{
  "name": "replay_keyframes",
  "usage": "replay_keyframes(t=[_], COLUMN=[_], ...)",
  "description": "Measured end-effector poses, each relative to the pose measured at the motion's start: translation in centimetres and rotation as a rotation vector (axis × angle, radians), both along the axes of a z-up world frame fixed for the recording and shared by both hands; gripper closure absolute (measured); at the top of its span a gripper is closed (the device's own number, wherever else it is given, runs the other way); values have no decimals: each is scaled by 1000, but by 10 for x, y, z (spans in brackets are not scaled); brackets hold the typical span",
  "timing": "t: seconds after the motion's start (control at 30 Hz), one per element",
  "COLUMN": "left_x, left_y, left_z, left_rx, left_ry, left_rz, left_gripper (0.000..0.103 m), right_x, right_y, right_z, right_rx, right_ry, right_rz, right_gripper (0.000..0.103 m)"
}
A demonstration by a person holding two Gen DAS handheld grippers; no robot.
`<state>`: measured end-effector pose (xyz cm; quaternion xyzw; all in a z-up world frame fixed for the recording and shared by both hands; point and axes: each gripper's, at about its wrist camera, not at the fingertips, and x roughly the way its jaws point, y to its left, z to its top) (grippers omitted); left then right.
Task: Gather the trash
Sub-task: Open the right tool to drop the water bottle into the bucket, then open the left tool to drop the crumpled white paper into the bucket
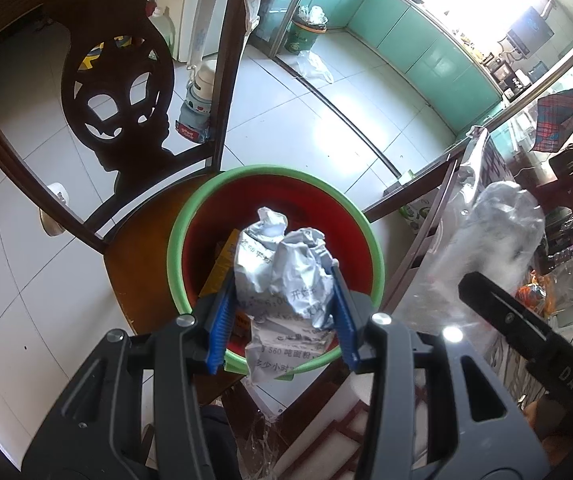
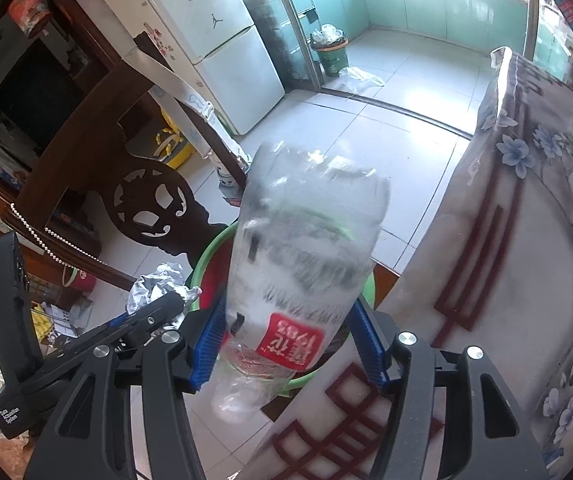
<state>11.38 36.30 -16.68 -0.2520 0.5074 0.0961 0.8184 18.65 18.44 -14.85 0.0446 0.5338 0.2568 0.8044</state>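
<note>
White floor tiles and teal kitchen cabinets filled the background, with a carved dark wooden chair (image 1: pixel 126 128) on the left carrying a green-rimmed red basin (image 1: pixel 274 240) on its seat. Over that basin the left gripper (image 1: pixel 282 312) hung, its blue-padded jaws pinching a crumpled ball of printed paper (image 1: pixel 286 272); a yellow carton (image 1: pixel 222 264) already lay inside against the left wall. To the right, the right gripper (image 2: pixel 290 344) had its jaws closed on a clear plastic bottle with a red label (image 2: pixel 302 256), blurred, near the basin's right rim and beside a flower-patterned covered table (image 2: pixel 526 240). Doing this well probably meant spreading the left jaws only with the paper fully inside the rim, then bringing the bottle over the centre before letting go, so it could not bounce out.
</note>
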Motion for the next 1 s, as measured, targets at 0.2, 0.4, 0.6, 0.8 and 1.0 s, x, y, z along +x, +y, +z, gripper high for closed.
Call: replay_keyframes(t=[0.2,0.4,0.6,0.8,1.0], left_x=[3,6,9,12,13], left_y=[-1,-6,-11,-17,-20], left_z=[0,2,3,4,6], left_rx=[-3,-3,-4,5,8], left_ry=[0,-5,-11,-20,-26], left_rz=[-3,-12,-25,-42,-45], left_gripper=[61,61,61,61,61], right_x=[-3,-9,-19,-26,-32], right_y=[-8,-28,-47,-56,-63], right_z=[10,19,25,30,32], right_rx=[5,10,16,11,-1], right_ry=[-21,-27,-30,-40,-54], right_rz=[-22,-60,-109,-131,-143], right_gripper=[41,41,41,41,41])
